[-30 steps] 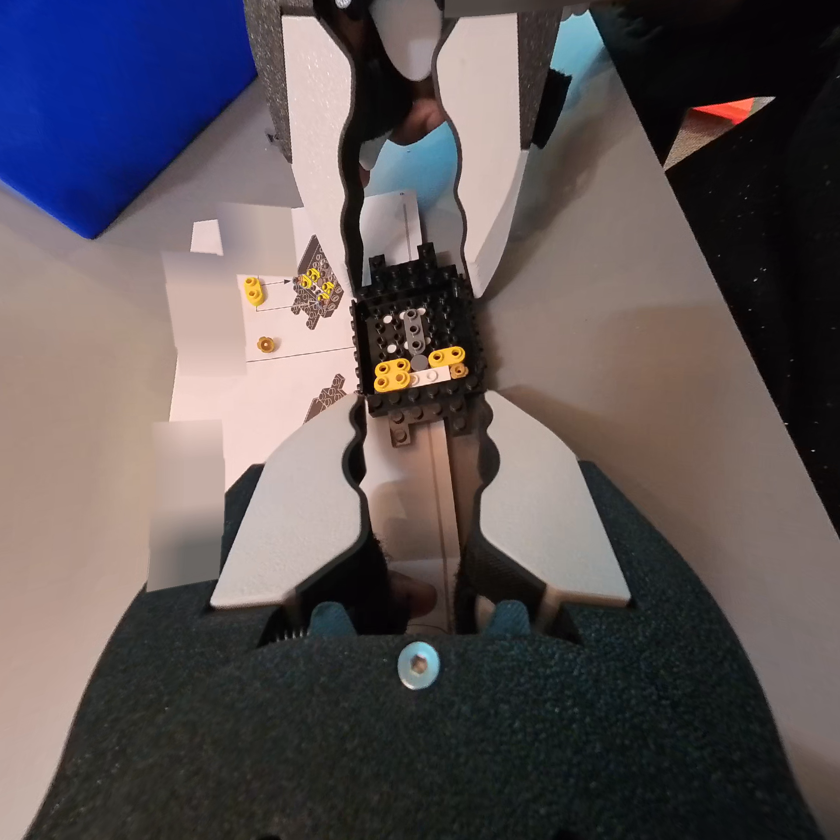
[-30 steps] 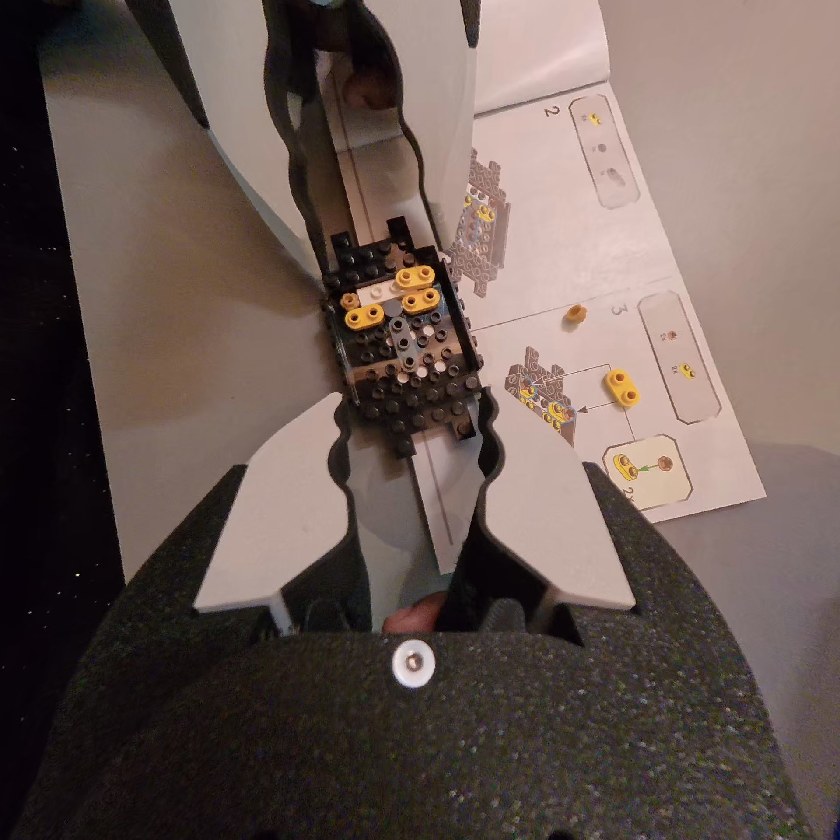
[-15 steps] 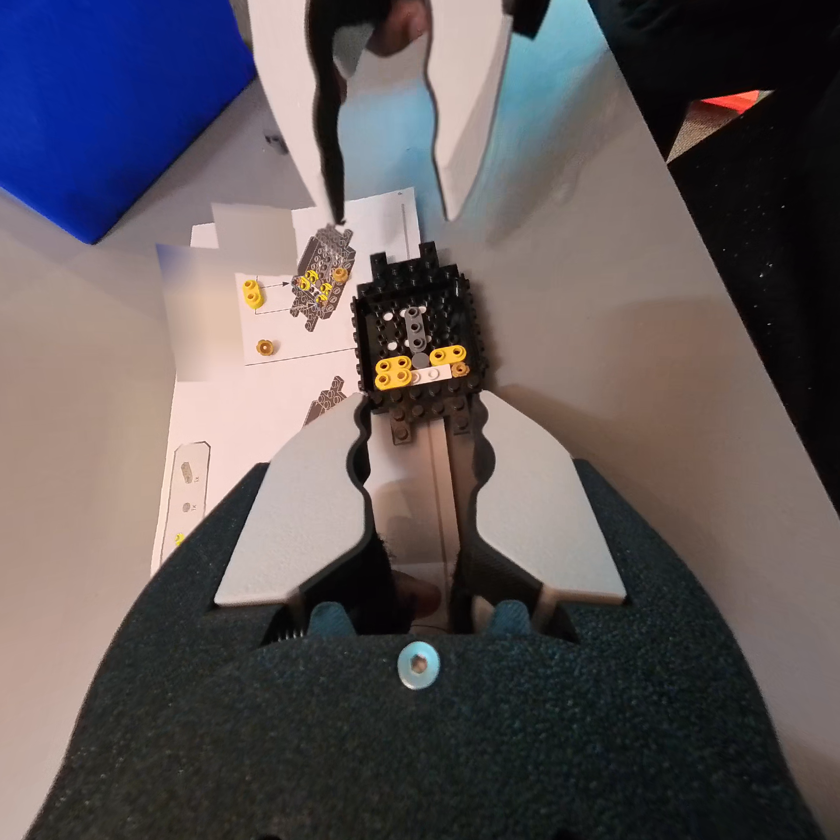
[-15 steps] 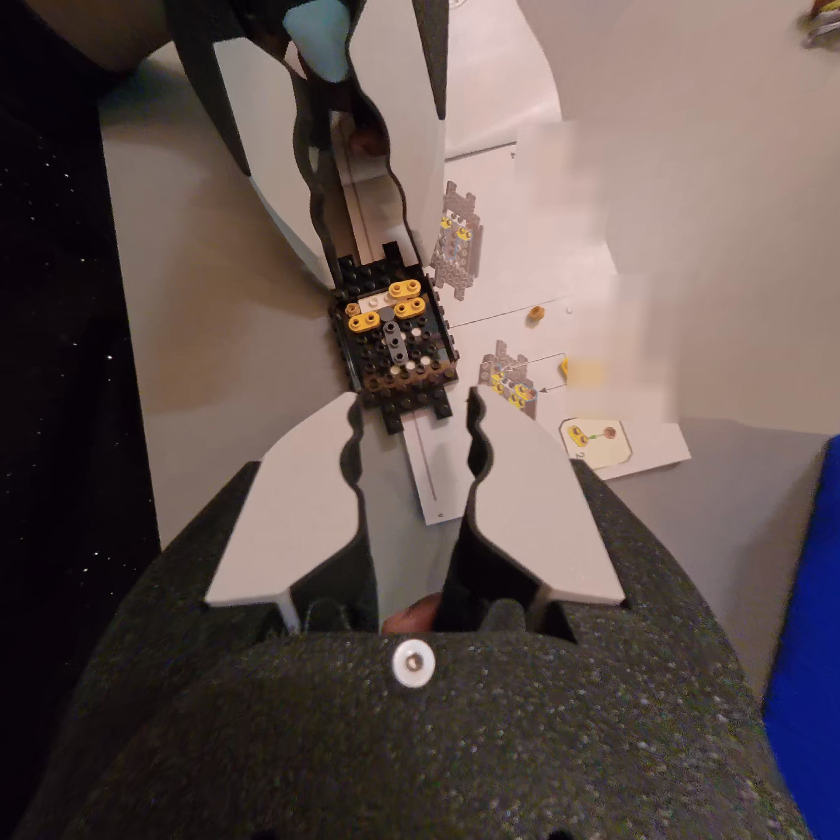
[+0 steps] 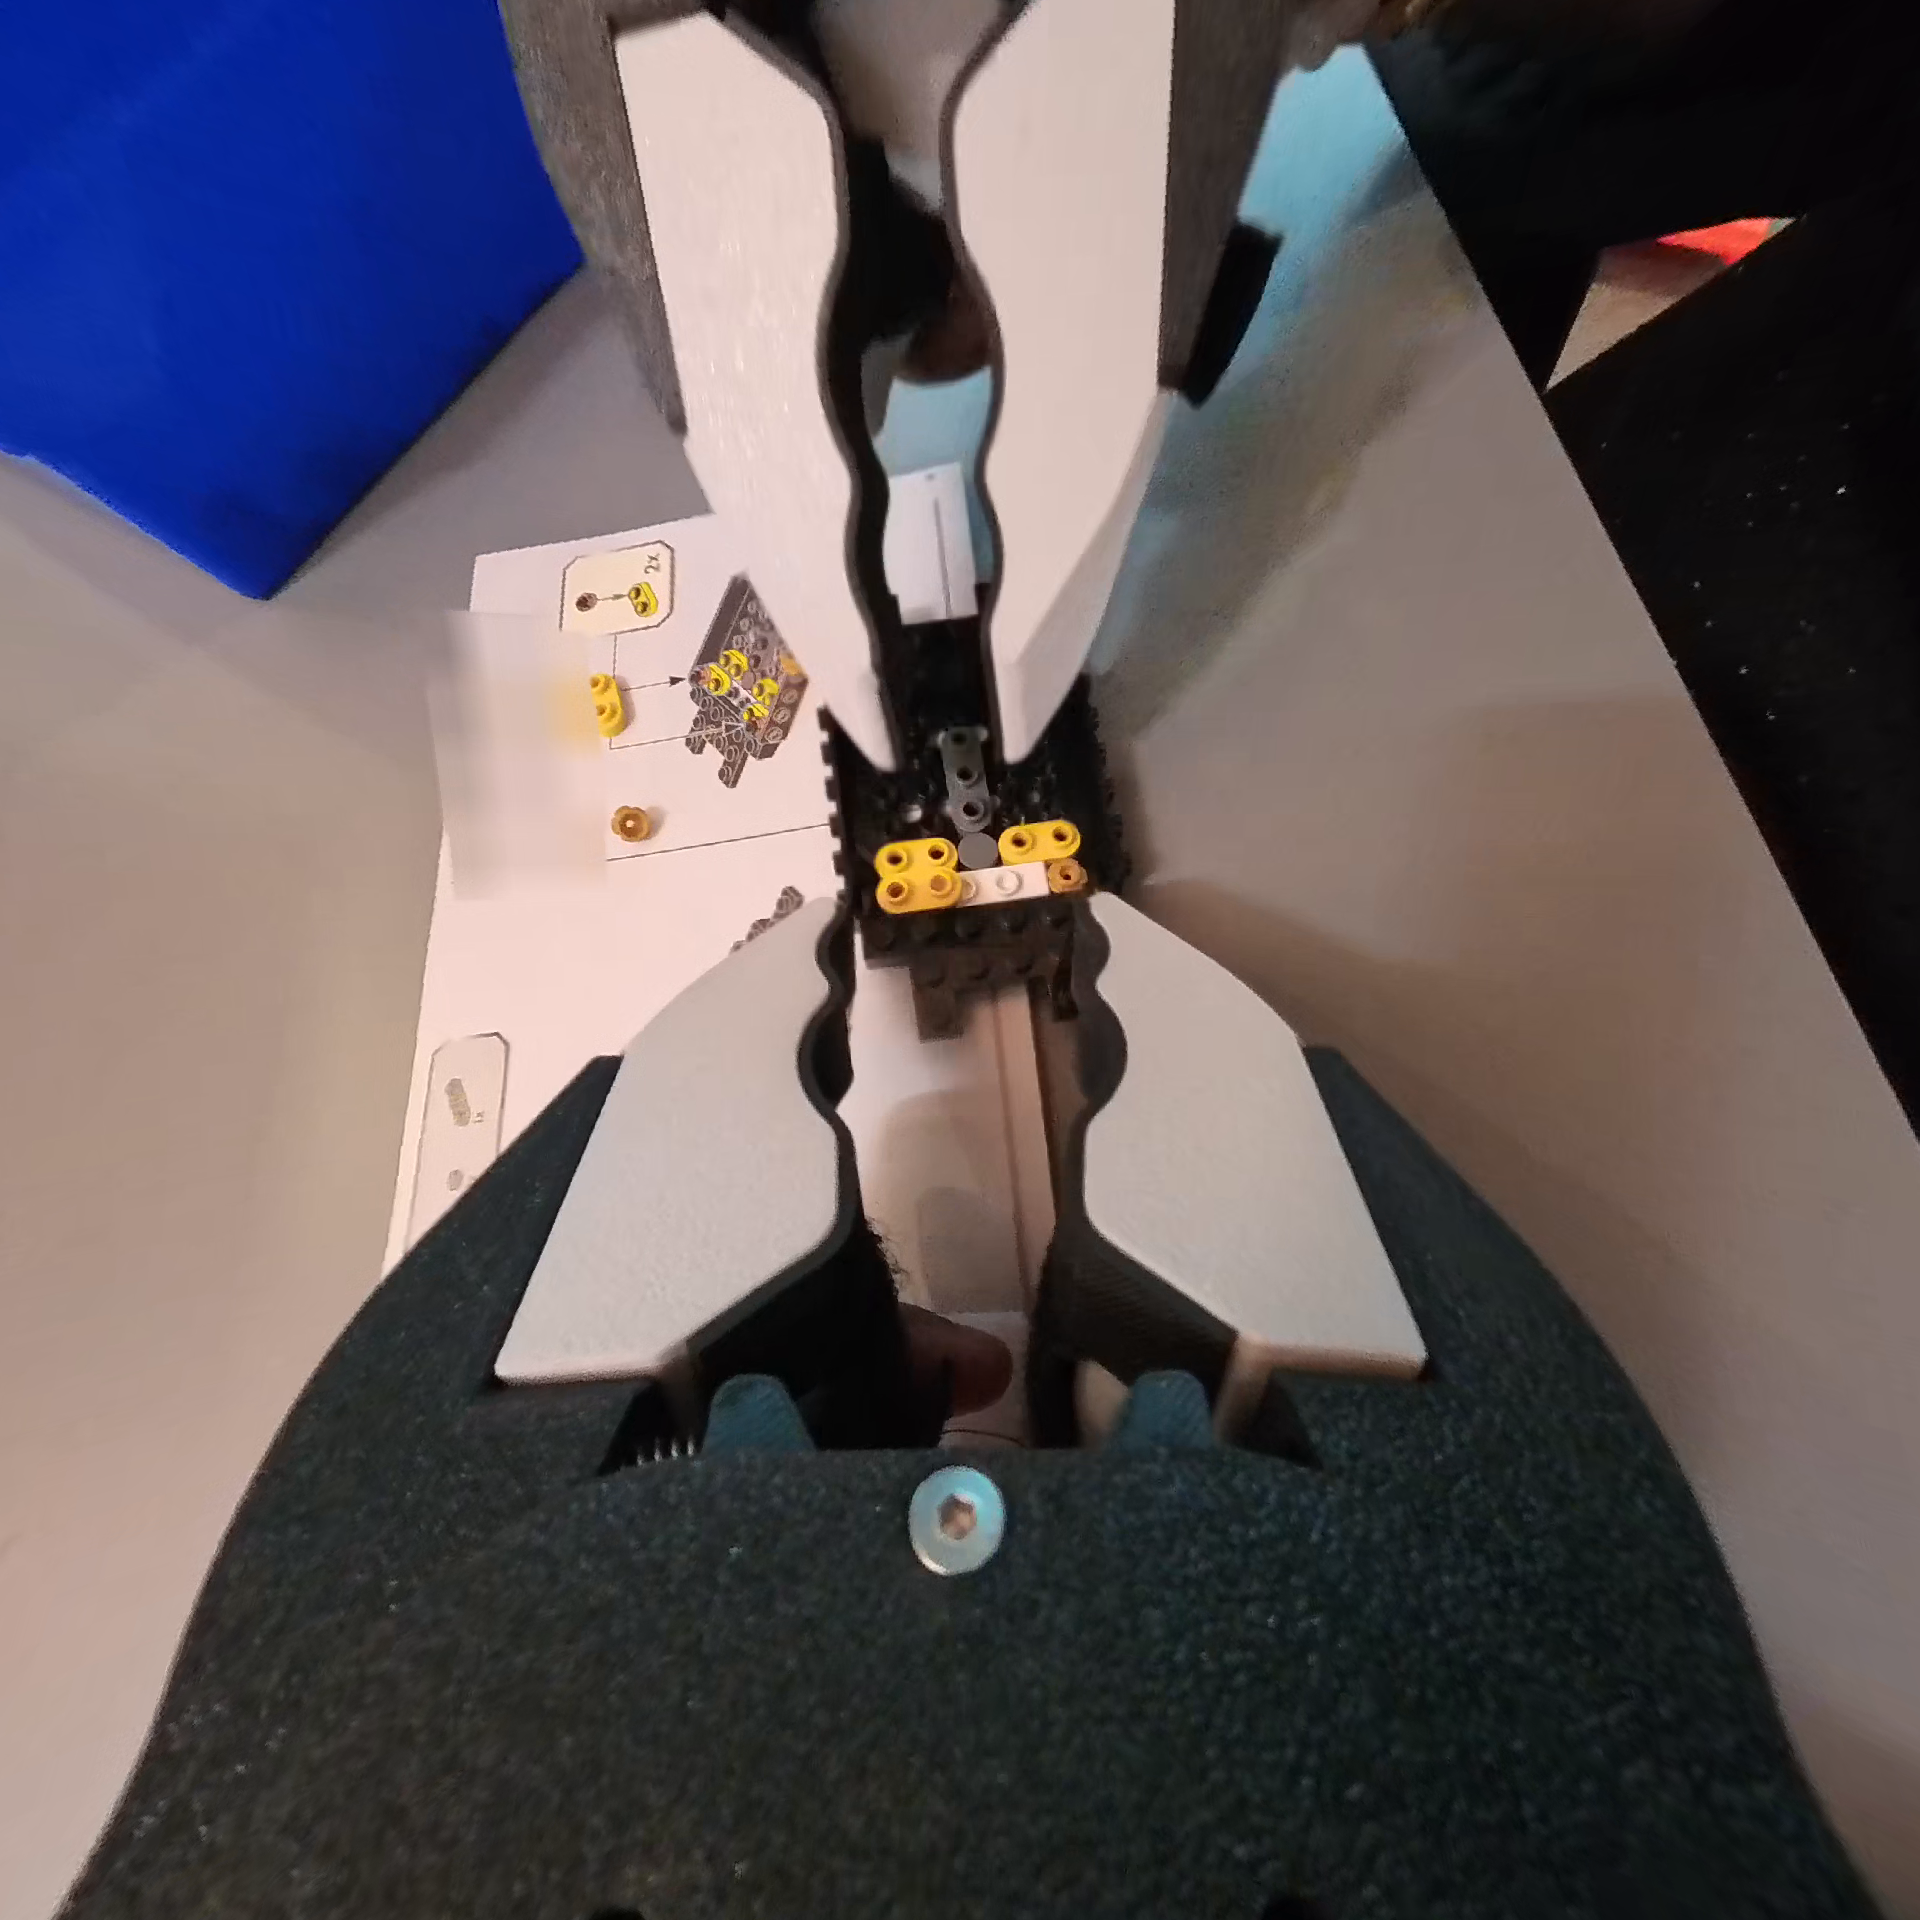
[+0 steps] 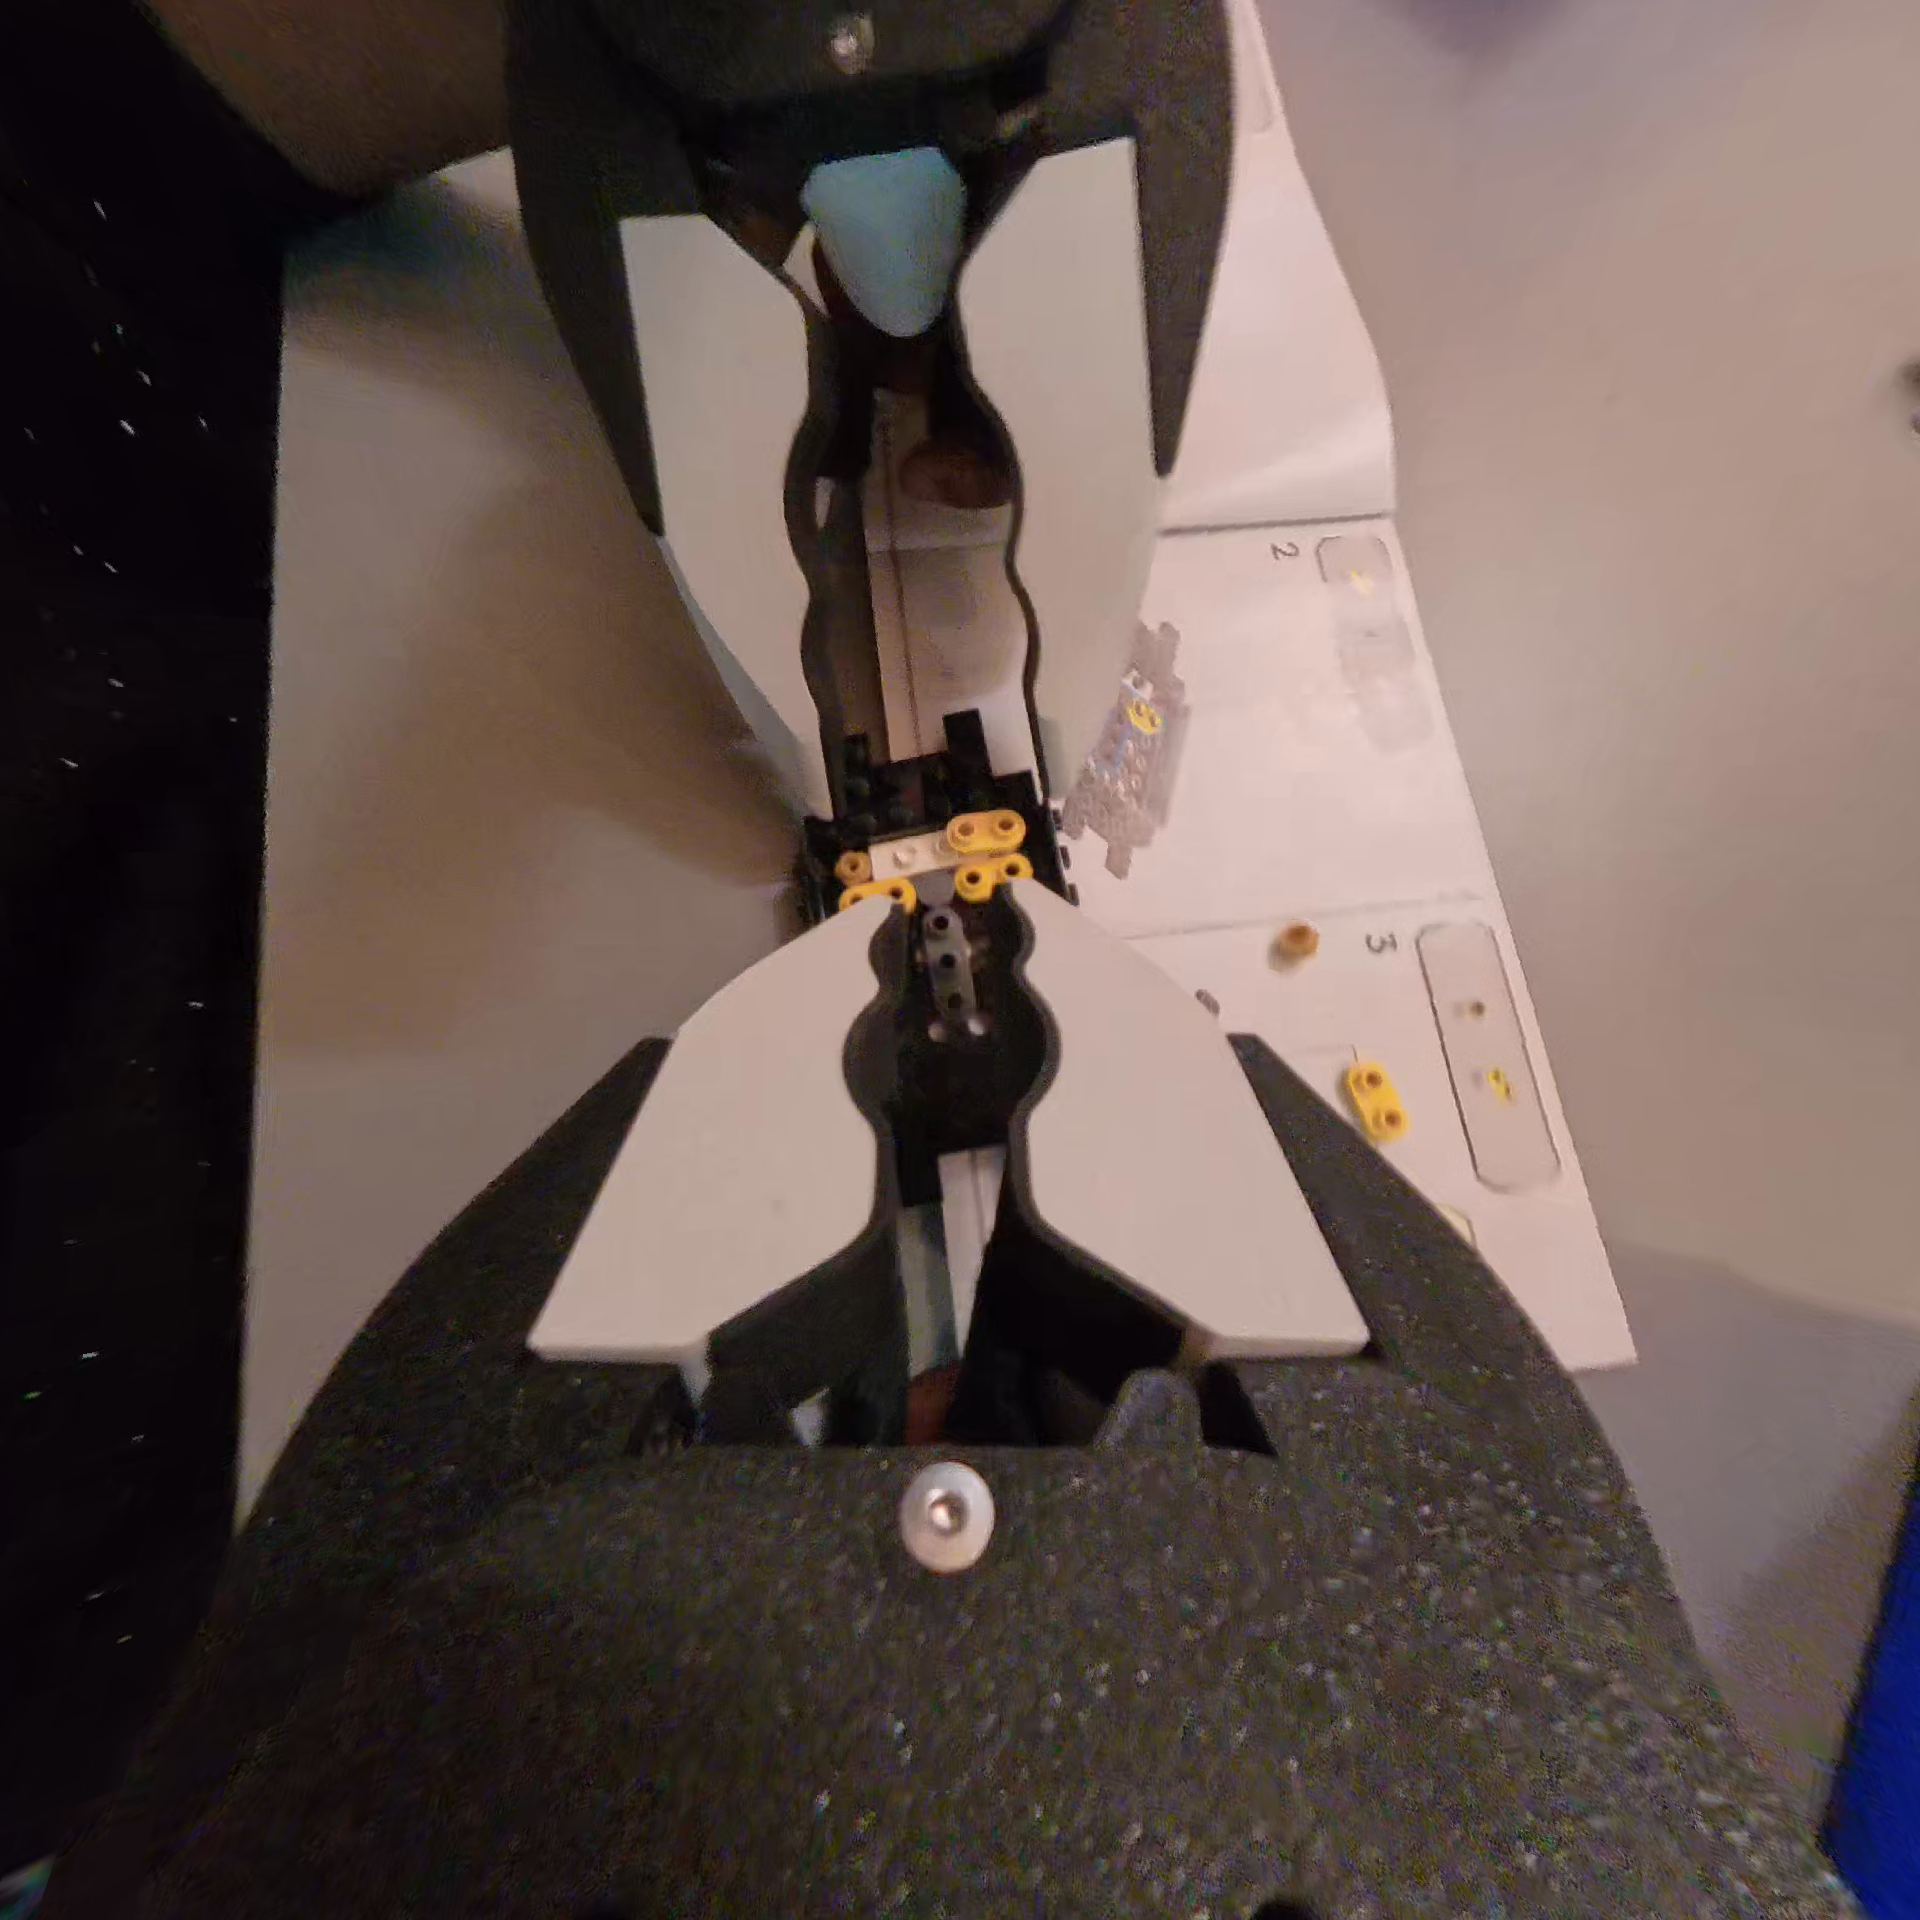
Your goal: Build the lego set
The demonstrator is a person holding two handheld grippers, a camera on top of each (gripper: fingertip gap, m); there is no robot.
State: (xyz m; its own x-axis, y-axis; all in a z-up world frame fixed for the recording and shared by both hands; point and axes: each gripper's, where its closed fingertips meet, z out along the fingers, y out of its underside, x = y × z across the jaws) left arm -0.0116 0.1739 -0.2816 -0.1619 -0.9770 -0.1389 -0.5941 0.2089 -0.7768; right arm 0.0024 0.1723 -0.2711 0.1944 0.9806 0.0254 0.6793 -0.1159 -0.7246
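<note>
Pale grey tabletop [image 5: 260, 935] fills the left wrist view, with a blue box [image 5: 239, 260] at upper left and an open instruction booklet [image 5: 582, 935] lying left of centre. On the booklet, at mid-frame, sits a black brick model [image 5: 977, 831] bearing yellow plates [image 5: 916, 875], a white plate and a grey strip. The left gripper [image 5: 971, 935] clasps the model's near end, its fingertips against either flank. From the top of the frame the right gripper [image 5: 940, 743] reaches down, its tips over the model's far half. A loose yellow plate [image 5: 608, 710] and a small tan round stud [image 5: 632, 823] lie on the page at left. In the right wrist view, the right gripper [image 6: 951, 925] is narrowly parted above the model [image 6: 935, 821]; whether its pads press anything is unclear. The left gripper [image 6: 935, 769] holds the far end. The loose stud [image 6: 1296, 943] and plate [image 6: 1377, 1096] lie at right.
</note>
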